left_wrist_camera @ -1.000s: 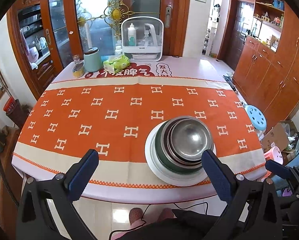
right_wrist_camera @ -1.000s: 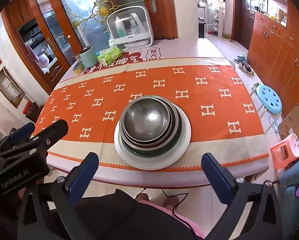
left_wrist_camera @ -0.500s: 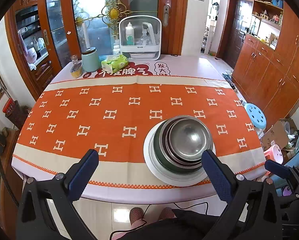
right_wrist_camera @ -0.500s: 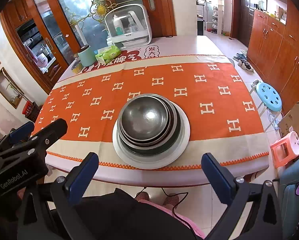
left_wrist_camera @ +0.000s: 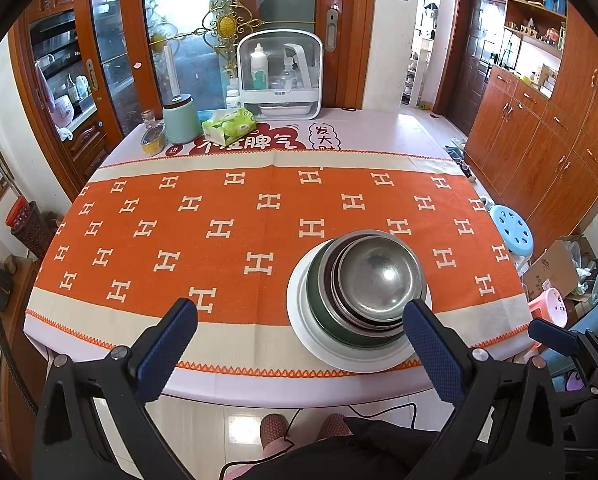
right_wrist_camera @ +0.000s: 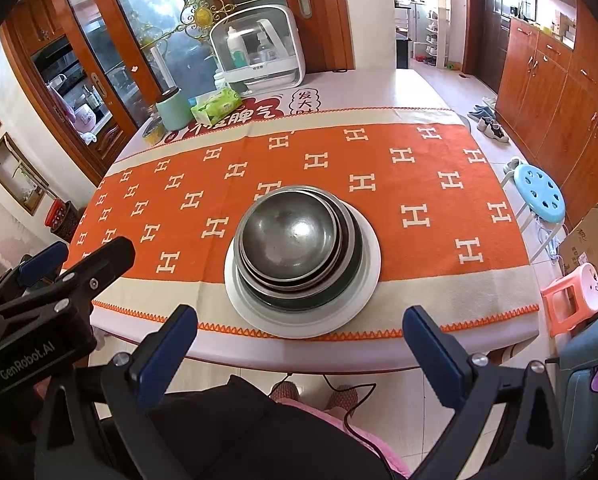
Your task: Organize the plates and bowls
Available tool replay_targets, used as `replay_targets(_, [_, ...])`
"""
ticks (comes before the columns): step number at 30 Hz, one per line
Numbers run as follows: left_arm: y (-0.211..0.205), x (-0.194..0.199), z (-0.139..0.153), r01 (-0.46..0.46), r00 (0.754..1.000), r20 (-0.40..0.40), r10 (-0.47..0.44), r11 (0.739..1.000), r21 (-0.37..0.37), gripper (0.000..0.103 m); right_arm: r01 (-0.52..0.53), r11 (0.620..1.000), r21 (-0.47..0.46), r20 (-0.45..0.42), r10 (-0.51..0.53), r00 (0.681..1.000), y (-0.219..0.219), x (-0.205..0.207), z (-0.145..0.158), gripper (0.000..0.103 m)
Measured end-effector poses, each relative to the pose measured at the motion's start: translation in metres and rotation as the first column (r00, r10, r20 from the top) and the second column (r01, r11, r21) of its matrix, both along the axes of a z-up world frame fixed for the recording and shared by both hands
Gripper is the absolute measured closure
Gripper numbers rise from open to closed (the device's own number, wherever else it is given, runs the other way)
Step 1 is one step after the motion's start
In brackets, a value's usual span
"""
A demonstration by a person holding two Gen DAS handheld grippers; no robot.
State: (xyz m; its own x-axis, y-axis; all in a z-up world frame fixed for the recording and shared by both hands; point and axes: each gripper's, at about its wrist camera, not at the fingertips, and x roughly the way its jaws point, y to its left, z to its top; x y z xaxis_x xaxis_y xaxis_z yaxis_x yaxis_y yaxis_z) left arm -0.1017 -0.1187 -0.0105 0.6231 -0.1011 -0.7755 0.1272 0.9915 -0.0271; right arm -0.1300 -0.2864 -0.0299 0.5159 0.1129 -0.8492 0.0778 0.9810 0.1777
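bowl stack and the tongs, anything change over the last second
Nothing was taken hold of or let go. The nested steel bowls sit on the white round plate as before. Both the left tongs and right tongs stay open and empty, short of the table; only the views drifted slightly.

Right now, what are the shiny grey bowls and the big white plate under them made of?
The nested grey bowls look like metal, probably stainless steel: dull silver with a bright glint of light inside. The round white plate beneath looks like glazed ceramic, smooth and evenly white, though it could be plastic. One bowl low in the stack has a dark green outside, maybe enamel.
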Motion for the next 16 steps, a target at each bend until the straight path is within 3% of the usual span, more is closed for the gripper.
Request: replay_targets(16, [0.0001, 0.0011, -0.0013, 0.003, 1.0, -0.002, -0.003, 1.0, 0.001, 0.001, 0.001, 1.0, 0.001, -0.002, -0.001, 1.0, 0.0001, 0.0007, 0.0012, 0.0])
